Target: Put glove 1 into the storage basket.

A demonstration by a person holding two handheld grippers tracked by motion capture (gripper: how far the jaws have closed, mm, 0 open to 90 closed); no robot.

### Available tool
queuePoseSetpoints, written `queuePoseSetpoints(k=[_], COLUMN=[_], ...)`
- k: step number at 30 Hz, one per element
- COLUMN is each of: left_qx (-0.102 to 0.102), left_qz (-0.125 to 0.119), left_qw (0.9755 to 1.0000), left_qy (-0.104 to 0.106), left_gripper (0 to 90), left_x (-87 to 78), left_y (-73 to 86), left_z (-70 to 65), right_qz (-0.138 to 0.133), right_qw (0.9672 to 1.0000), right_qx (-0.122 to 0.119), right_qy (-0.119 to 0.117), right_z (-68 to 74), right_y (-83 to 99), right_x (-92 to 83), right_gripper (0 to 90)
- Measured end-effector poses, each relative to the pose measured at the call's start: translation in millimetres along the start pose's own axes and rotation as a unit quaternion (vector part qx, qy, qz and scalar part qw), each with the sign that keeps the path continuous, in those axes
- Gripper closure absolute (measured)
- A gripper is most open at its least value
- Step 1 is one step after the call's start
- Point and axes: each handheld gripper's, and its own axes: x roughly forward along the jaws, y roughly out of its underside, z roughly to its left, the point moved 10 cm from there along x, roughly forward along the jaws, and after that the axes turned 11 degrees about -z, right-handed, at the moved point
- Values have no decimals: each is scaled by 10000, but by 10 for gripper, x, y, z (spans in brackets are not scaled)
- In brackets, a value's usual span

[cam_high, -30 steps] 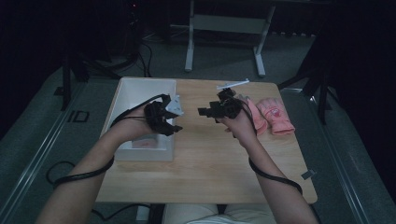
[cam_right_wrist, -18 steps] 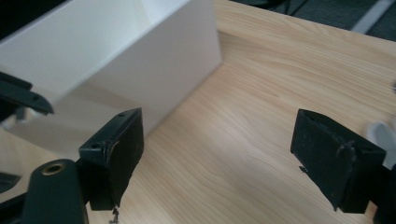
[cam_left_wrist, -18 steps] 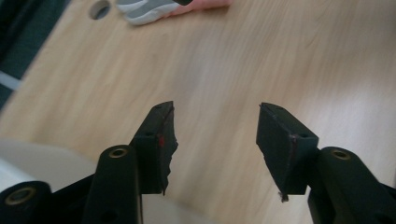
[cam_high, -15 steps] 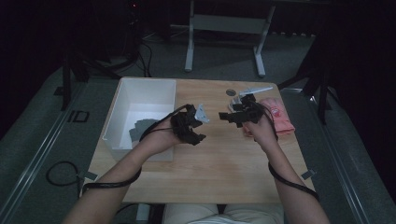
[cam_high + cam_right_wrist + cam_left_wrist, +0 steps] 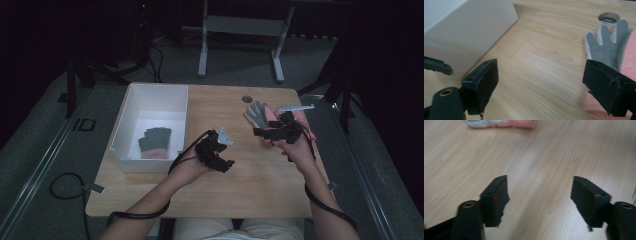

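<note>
Here a pale wooden table (image 5: 250, 195) stands on grey floor (image 5: 45, 150).

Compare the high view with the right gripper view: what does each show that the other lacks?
High view alone: a glove lying inside the white box, both forearms, the left gripper over bare table, and the floor around it.
Right gripper view alone: a close look at the right gripper with its fingers wide apart and nothing between them.
Shared: the wooden table, the box's wall, the round hole and the grey and pink glove.
</note>
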Motion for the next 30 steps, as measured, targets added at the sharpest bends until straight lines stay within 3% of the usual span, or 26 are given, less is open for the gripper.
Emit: queuePoseSetpoints(k=[6, 8, 11, 13, 17, 19, 21, 26, 30], left_qx=[-236, -212, -267, -283, -447, -489, -698, -832, -929], left_qz=[56, 88, 109, 102, -8, -174, -344, -412, -586], left_qw=[9997, 9997, 9996, 9994, 9986, 9977, 9961, 9948, 9922], left_qy=[78, -50, -81, -168, -274, -442, -415, -408, -595], left_gripper=[156, 131, 15, 15, 13, 13, 13, 13, 13], left_x=[192, 230, 284, 315, 345, 325, 308, 276, 225], left_y=[250, 339, 457, 544, 674, 693, 702, 777, 859], left_z=[-102, -100, -132, -151, -180, -158, -162, -148, -141], right_qz=[-117, -142, -100, -79, -99, -104, -101, -95, 15], right_qw=[9990, 9977, 9965, 9958, 9951, 9944, 9943, 9940, 9924], right_qx=[-202, -313, -423, -445, -474, -517, -549, -753, -914], right_qy=[384, 583, 713, 792, 861, 916, 909, 787, 830], right_z=[-244, -348, -468, -549, -672, -718, -749, -760, -792], right_y=[65, 76, 110, 131, 153, 153, 144, 83, 19], right_x=[-131, -170, -191, -197, -191, -179, -151, -27, 147], right_gripper=[295, 353, 395, 412, 440, 463, 470, 497, 553])
